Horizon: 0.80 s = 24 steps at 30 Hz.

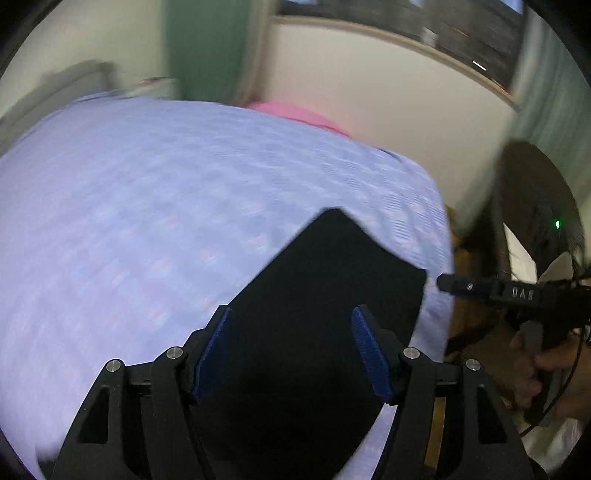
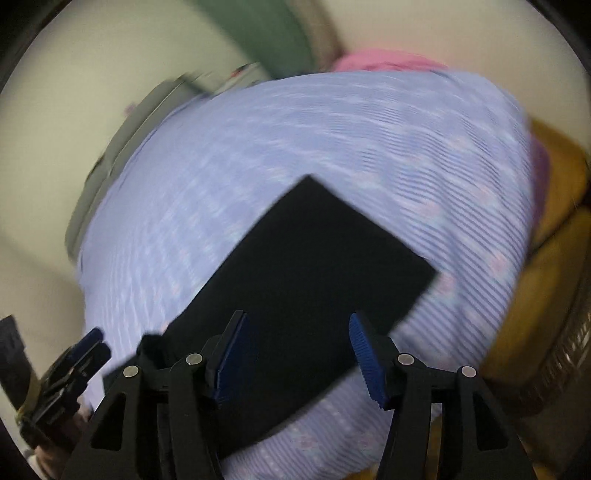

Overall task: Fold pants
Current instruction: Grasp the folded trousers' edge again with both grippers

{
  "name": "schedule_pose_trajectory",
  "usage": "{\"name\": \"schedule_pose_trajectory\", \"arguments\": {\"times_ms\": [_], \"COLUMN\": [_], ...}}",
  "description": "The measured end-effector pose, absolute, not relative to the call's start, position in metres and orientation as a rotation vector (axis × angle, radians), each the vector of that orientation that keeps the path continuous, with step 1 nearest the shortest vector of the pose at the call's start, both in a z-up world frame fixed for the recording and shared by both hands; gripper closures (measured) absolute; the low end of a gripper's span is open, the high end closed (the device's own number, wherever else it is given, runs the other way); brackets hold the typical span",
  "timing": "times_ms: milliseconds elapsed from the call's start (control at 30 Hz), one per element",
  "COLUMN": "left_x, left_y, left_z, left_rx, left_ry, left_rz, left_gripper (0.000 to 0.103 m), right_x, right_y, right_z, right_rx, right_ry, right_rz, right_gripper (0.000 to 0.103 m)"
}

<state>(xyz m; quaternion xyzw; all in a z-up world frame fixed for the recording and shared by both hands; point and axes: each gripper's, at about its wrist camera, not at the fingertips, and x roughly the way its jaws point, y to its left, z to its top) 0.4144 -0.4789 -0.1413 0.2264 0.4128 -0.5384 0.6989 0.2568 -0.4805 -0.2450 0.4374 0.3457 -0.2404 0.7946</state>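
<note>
Black pants [image 1: 332, 280] lie flat as a folded dark slab on a lavender patterned bedspread [image 1: 147, 206]. My left gripper [image 1: 291, 310] hovers over their near part, its blue pads [image 1: 214, 354] well apart and nothing pinched between them. In the right wrist view the same pants [image 2: 314, 258] form a neat rectangle. My right gripper [image 2: 297, 315] stands open over its near edge, with the pads clear of the cloth. The other gripper shows at each view's side: the right one [image 1: 480, 288] in a hand, the left one [image 2: 74, 362] low on the left. Both pictures are motion-blurred.
A pink cloth or pillow [image 1: 295, 110] lies at the bed's far side against a cream wall. A green curtain [image 1: 207, 48] hangs behind, with a window [image 1: 424, 22] above. The bed's edge drops off on the right toward a yellow-brown cushion [image 2: 554, 184] and a woven basket [image 2: 565, 343].
</note>
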Motion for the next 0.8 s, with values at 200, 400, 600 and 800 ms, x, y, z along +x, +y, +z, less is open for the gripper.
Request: {"name": "schedule_pose_trajectory", "arguments": {"times_ms": [200, 400, 600, 800], "left_x": [0.435, 0.449, 0.462, 0.455], "left_y": [-0.590, -0.650, -0.683, -0.701], "left_z": [-0.173, -0.210, -0.242, -0.259], "left_rx": [0.807, 0.995, 1.067, 1.079], "left_ry": [0.932, 1.000, 1.117, 1.225], "left_rz": [-1.464, -1.596, -1.640, -1.704], "left_gripper": [0.040, 0.047, 0.050, 0.050], "right_x": [0.248, 0.243, 0.234, 0.239], "right_y": [-0.492, -0.501, -0.514, -0.523], "right_z": [-0.275, -0.304, -0.328, -0.340], "right_rx": [1.100, 1.190, 1.289, 1.319], "right_ry": [0.640, 0.620, 0.595, 0.561], "right_rz": [-0.673, -0.839, -0.822, -0.732], "right_gripper": [0.045, 0.045, 0.045, 0.048]}}
